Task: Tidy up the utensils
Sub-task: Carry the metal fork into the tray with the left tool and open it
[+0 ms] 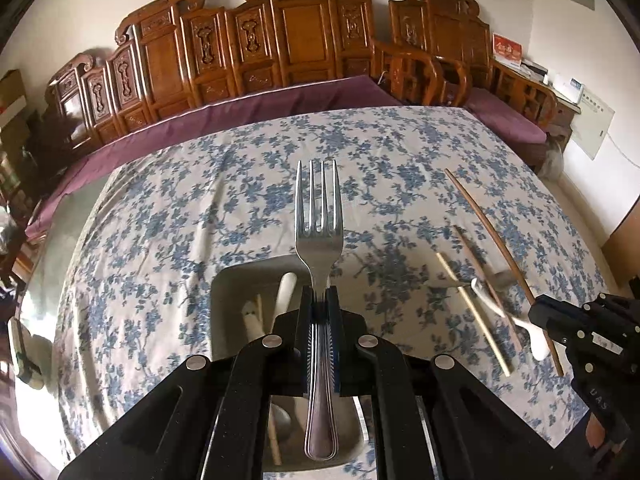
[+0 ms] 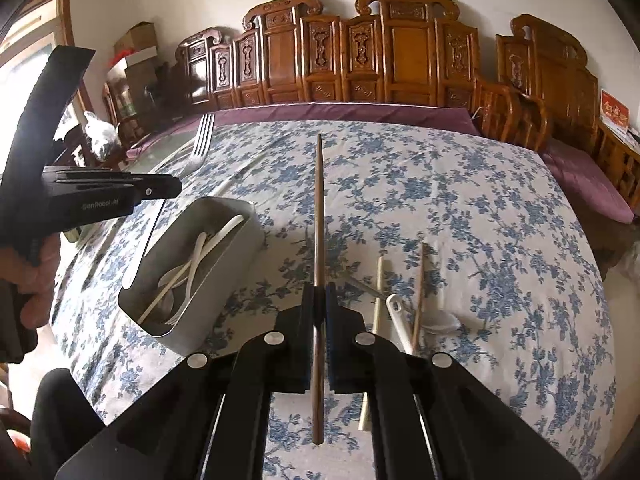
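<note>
**Above the floral cloth: fork and chopstick held**

Behind the surface [image 2: 480, 208] runs a carved wooden bench [image 1: 280, 40] with purple cushions. Near its front edge a grey bin [image 2: 224, 280] holds white spoons. Loose chopsticks [image 2: 418, 292] lie beside it. Left tongs [image 1: 320, 300] clench a fork [image 1: 319, 216], tines away; right tongs [image 2: 319, 300] clench a brown chopstick [image 2: 319, 208], likewise lengthwise.

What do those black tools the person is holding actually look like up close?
Both the left gripper and the right gripper are matte black, with two flat parallel fingers on angular linkage bars joined by round silver rivets. The finger pads look ribbed and bluish. Faint grey lettering marks the left gripper's side in the right wrist view. The person wears a black sleeve.
</note>
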